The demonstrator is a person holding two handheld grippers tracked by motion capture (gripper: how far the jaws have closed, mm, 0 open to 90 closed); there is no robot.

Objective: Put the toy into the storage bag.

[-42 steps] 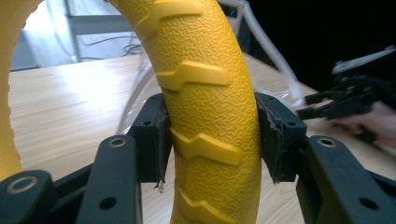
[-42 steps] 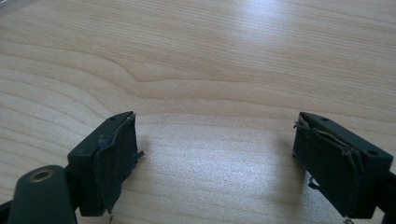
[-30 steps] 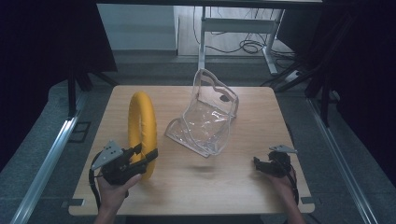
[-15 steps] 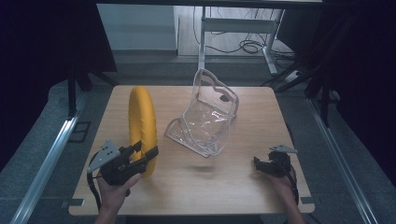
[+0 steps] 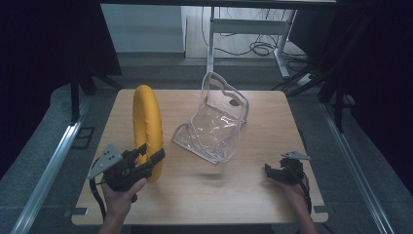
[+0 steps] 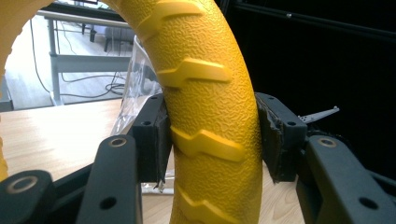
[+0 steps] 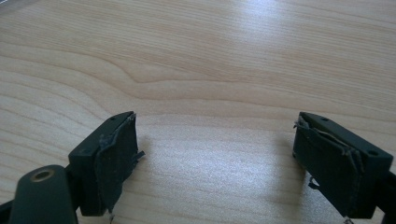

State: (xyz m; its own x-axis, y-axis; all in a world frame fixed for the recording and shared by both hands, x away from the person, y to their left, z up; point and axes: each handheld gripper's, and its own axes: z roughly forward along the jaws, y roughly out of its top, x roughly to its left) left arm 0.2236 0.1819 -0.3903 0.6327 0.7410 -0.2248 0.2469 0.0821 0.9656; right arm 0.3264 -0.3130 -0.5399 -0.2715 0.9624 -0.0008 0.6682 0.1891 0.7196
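Yellow textured rubber ring (image 5: 147, 127) stands on edge at the left of the wooden table (image 5: 234, 192), clamped by the left gripper (image 5: 146, 163). Keep it upright (it could roll), steering toward the clear plastic pouch (image 5: 214, 124). Right gripper (image 5: 275, 171) rests apart, empty.

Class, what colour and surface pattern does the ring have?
Yellow ring, pebbled with raised zigzag ridges; clearest in the left gripper view.

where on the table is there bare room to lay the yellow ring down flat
The widest bare wood on the table is the near strip between the left gripper, shut on the upright yellow ring, and the open right gripper. The right edge beside the clear plastic bag is also free. The left and middle are crowded, ring and bag close together.
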